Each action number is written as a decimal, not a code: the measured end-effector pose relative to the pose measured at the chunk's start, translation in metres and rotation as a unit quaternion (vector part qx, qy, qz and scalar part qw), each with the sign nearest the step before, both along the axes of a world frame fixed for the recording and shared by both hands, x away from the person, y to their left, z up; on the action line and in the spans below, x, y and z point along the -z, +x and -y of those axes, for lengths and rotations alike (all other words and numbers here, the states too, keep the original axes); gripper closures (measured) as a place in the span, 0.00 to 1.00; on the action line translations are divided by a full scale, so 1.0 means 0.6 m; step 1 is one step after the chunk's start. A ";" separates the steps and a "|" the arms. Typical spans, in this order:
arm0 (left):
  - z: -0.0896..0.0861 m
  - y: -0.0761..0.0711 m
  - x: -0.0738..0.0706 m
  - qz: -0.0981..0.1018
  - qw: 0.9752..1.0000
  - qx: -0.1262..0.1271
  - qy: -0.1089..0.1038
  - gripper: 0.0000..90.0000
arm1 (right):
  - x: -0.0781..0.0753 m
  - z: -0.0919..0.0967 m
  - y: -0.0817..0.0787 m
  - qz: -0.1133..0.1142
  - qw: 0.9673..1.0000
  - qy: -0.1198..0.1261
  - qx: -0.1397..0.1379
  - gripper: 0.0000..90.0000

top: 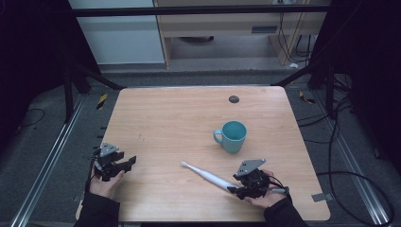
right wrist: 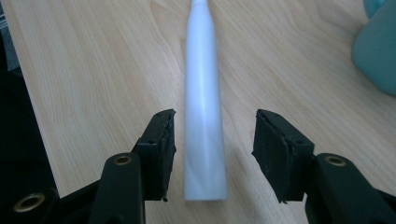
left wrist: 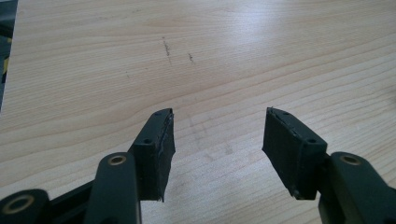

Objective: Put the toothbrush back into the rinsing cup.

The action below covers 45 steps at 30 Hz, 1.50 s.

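Note:
A white electric toothbrush [top: 204, 174] lies flat on the wooden table [top: 165, 123], its brush head toward the left and its thick end at my right gripper [top: 235, 190]. In the right gripper view the toothbrush handle [right wrist: 204, 116] lies between the jaws of the right gripper [right wrist: 214, 154], which stand open on either side without pressing it. A teal mug [top: 232, 136] stands upright behind the toothbrush, and its side [right wrist: 378, 51] appears at the right edge. My left gripper [top: 128, 163] rests at the table's left edge, and in its own view the left gripper [left wrist: 217, 154] is open over bare wood.
A small dark round spot [top: 233, 99] sits near the table's far edge. Metal rails, cables and dark frame posts surround the table. A faint scratch [left wrist: 166, 46] marks the wood ahead of the left gripper.

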<state>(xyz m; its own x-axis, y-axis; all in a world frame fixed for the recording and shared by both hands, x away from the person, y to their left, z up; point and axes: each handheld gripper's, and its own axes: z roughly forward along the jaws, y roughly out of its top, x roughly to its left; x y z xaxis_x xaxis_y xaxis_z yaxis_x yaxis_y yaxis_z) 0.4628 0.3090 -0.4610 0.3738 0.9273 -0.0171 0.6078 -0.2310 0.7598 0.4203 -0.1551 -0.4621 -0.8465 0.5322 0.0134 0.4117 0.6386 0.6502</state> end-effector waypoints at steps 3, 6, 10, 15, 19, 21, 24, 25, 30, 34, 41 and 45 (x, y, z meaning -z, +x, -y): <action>0.000 0.000 0.000 0.000 1.000 0.000 0.000 0.48 | -0.009 -0.010 0.003 -0.003 1.000 0.001 0.010 0.54; 0.000 0.000 0.000 0.000 1.000 0.001 0.000 0.48 | -0.016 -0.020 0.006 -0.006 1.000 -0.008 0.015 0.55; 0.001 0.001 0.001 -0.002 1.000 0.001 -0.001 0.48 | -0.025 -0.037 0.013 -0.017 0.999 -0.021 0.018 0.55; 0.002 0.002 0.002 -0.002 1.000 0.002 0.001 0.48 | -0.031 -0.058 0.017 -0.034 0.998 -0.048 0.014 0.57; 0.004 0.003 0.004 -0.006 1.000 0.004 0.005 0.48 | -0.036 -0.070 0.023 -0.038 0.997 -0.063 0.015 0.57; 0.005 0.003 0.004 -0.006 1.000 0.004 0.006 0.48 | -0.037 -0.078 0.027 -0.040 0.996 -0.075 0.011 0.57; 0.004 0.003 0.004 -0.006 1.000 0.004 0.006 0.47 | -0.035 -0.088 0.031 -0.046 0.995 -0.085 0.005 0.58; 0.004 0.003 0.004 -0.006 1.000 0.004 0.006 0.47 | -0.031 -0.098 0.037 -0.050 0.994 -0.093 0.000 0.58; 0.003 0.004 0.004 -0.006 1.000 0.006 0.005 0.47 | -0.026 -0.110 0.045 -0.059 0.993 -0.105 -0.002 0.59; 0.006 0.003 0.005 -0.005 1.000 0.006 0.005 0.47 | -0.022 -0.112 0.048 -0.066 0.992 -0.110 0.000 0.60; 0.006 0.004 0.005 -0.006 1.000 0.008 0.008 0.47 | -0.009 -0.112 0.055 -0.076 0.988 -0.135 -0.002 0.62; 0.007 0.004 0.006 -0.007 1.000 0.008 0.009 0.47 | -0.002 -0.116 0.058 -0.081 0.986 -0.145 -0.005 0.63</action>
